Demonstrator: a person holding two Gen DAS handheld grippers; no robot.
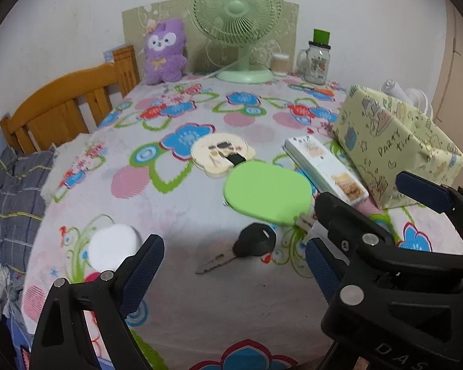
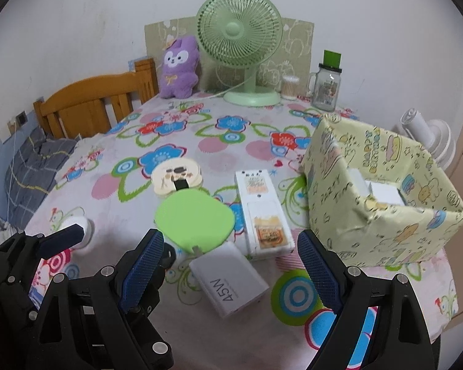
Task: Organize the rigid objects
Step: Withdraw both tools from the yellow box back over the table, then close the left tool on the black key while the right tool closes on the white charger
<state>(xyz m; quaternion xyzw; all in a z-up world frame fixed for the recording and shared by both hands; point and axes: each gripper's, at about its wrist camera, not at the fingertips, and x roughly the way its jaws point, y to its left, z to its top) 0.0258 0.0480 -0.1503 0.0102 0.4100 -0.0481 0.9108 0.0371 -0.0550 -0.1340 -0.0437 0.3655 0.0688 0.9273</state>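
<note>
Left gripper (image 1: pixel 234 265) spread apart above the black key (image 1: pixel 250 246); right gripper (image 2: pixel 228 262) spread apart over the 45W charger (image 2: pixel 228 280).

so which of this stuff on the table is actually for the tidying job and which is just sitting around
For the job:
car key
45W charger
green oval mirror
cream bear-shaped card
long white box
white round pad
paper-wrapped box, probably the bin

Just lying about:
green fan
purple plush
glass mug jar
cotton swab tub
</note>
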